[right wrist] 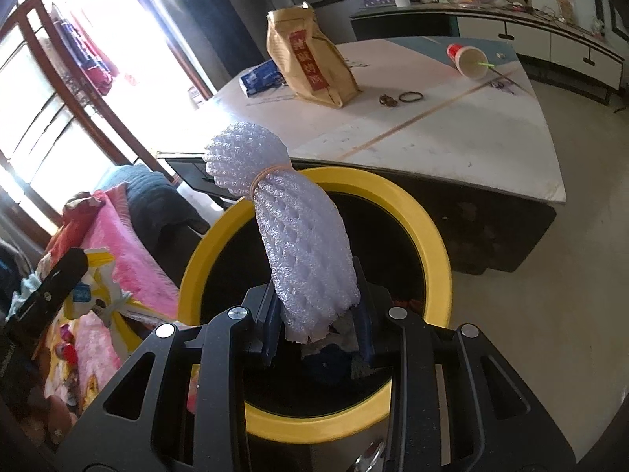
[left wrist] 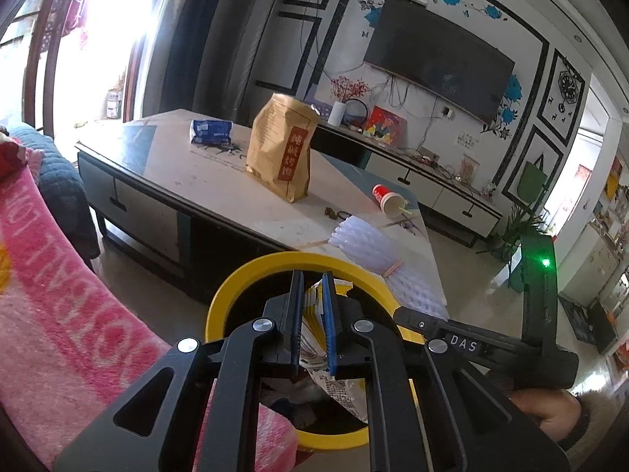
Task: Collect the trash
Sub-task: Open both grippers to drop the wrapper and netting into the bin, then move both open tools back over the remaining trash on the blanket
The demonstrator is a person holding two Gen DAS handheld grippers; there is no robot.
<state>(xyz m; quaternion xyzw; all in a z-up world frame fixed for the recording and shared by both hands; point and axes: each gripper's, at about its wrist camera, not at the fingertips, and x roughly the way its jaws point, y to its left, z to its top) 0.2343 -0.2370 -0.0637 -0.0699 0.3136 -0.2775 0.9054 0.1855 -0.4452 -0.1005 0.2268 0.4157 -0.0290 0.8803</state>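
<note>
The left tool (left wrist: 313, 322) pinches a crumpled snack wrapper (left wrist: 314, 338) above the yellow-rimmed bin (left wrist: 220, 306). The right tool (right wrist: 314, 326) grips a white foam net bundle (right wrist: 302, 244), tied with a rubber band (right wrist: 267, 175), over the same bin's opening. Beyond, the bench (right wrist: 452, 133) carries a brown paper bag (right wrist: 310, 63), a blue packet (right wrist: 261, 76) and a tipped paper cup (right wrist: 468, 59).

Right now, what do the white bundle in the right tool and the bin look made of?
White bundle: looks like soft foam netting, matte, with an open mesh texture, cinched by a tan rubber band. Bin: probably hard plastic, going by its smooth, slightly glossy yellow rim; dark inside, maybe a liner, can't tell.
</note>
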